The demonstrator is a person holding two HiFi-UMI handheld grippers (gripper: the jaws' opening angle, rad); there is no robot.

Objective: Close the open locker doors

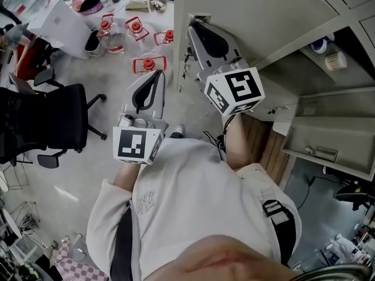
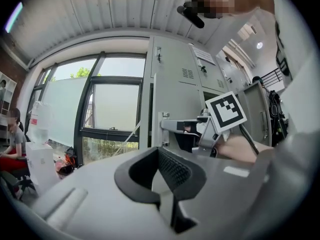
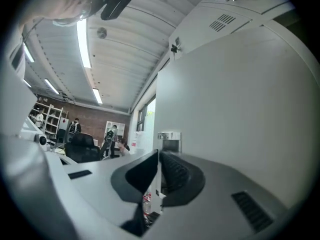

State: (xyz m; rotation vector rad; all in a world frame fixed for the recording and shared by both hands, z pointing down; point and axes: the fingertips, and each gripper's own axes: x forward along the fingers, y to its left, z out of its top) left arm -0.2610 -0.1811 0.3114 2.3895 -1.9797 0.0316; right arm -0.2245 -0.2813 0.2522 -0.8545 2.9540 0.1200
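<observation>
left gripper (image 1: pixel 157 75): jaws together | right gripper (image 1: pixel 197 28): jaws together, seemingly against 1 locker door (image 1: pixel 252 10)

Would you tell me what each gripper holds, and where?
The right gripper pinches the free edge of the grey metal locker door; the left gripper holds nothing.

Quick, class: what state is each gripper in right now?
Left gripper: closed, empty.
Right gripper: closed on the locker door edge.

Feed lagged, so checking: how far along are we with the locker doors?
Done: nothing I can confirm. In hand: right gripper clamps the edge of an open locker door; left gripper is shut, empty. Remaining: swing it closed, then the second open door.
</observation>
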